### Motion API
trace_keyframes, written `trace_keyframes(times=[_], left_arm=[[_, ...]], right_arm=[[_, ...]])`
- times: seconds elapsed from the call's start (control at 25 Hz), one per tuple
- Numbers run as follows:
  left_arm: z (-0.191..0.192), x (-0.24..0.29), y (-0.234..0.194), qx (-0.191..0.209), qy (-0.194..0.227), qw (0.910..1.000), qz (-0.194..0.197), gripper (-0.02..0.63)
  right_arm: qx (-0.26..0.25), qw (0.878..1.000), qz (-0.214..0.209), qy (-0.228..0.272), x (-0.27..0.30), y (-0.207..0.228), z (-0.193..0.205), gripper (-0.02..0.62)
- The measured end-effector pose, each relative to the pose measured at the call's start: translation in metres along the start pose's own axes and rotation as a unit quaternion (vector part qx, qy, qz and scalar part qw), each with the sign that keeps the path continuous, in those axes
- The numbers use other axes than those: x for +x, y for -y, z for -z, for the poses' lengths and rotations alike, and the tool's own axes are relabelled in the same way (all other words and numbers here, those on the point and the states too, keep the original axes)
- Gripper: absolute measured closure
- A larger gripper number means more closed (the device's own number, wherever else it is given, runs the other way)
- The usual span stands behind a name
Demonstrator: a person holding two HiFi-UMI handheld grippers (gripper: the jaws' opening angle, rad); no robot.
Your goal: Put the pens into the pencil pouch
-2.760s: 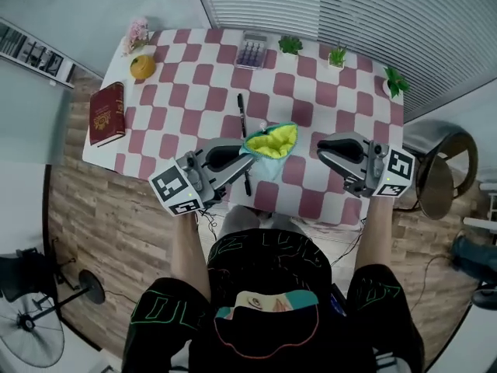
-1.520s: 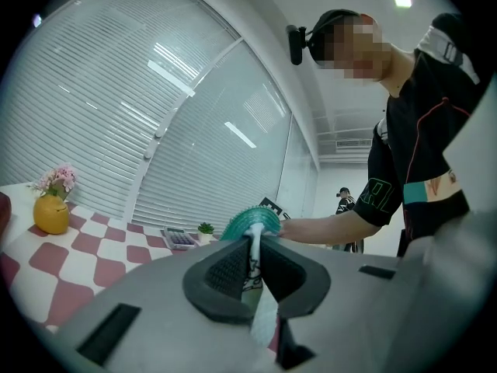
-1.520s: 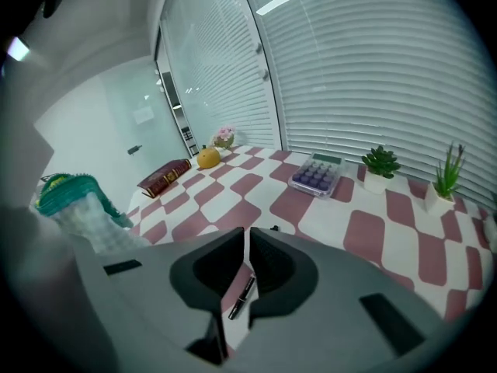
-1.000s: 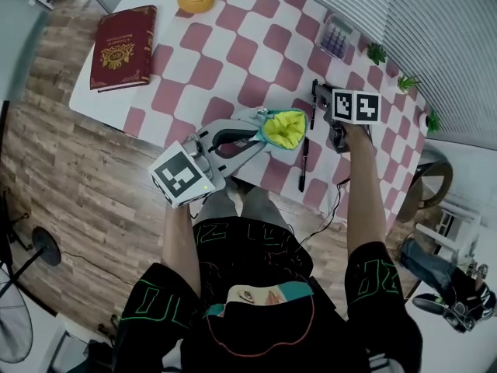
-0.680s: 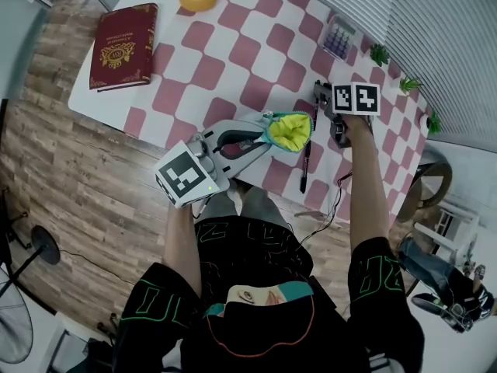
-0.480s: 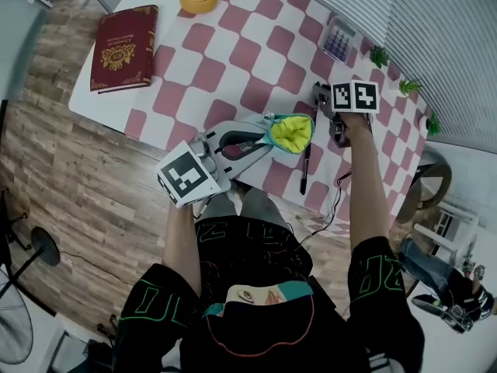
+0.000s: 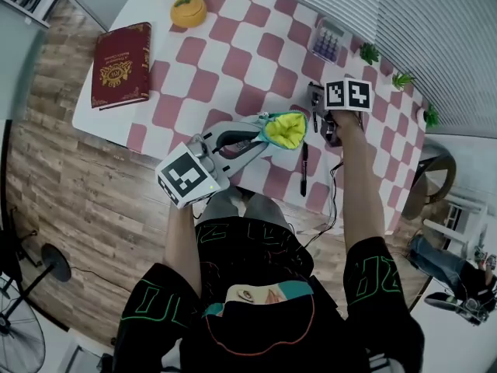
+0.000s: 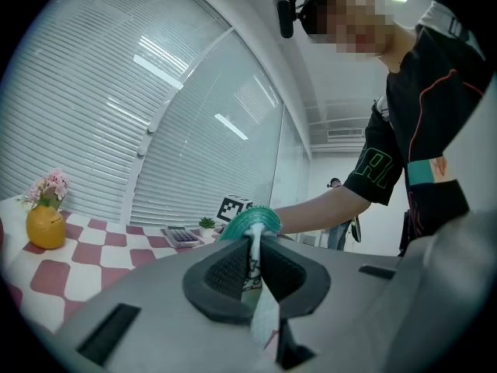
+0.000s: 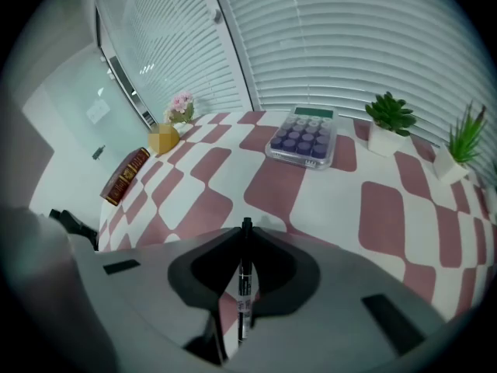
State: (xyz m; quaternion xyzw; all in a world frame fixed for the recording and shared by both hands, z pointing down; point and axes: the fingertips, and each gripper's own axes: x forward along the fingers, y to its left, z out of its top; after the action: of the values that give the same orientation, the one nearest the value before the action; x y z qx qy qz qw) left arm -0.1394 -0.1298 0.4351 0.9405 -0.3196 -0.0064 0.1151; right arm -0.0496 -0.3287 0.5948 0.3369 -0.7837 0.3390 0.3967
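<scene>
Right gripper view, pen (image 9: 244, 282) pointing straight away

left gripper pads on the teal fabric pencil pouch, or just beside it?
Touching. The left gripper view shows the left gripper with dark ribbed pads closed on a fold of the teal fabric pencil pouch, no gap either side.
</scene>
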Motion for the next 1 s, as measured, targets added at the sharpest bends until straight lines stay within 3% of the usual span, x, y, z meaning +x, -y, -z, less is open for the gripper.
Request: trace_keyframes(times=[0.36, 0.64, 1.0], left_arm=[[-0.01, 0.013, -0.012, 0.033, -0.015, 0.9994, -0.002, 0.583], [-0.019, 0.027, -0.02, 0.049, -0.019, 0.9986, 0.007, 0.583], [-0.024, 0.042, -0.028, 0.058, -0.02, 0.9978, 0.027, 0.583]], right_arm=[[0.001, 0.989, -0.043, 0.142, -0.062, -0.012, -0.037, 0.548], [0.022, 0.959, -0.094, 0.267, -0.12, -0.031, -0.067, 0.548], [0.01, 0.918, -0.124, 0.376, -0.194, -0.055, -0.087, 0.548]])
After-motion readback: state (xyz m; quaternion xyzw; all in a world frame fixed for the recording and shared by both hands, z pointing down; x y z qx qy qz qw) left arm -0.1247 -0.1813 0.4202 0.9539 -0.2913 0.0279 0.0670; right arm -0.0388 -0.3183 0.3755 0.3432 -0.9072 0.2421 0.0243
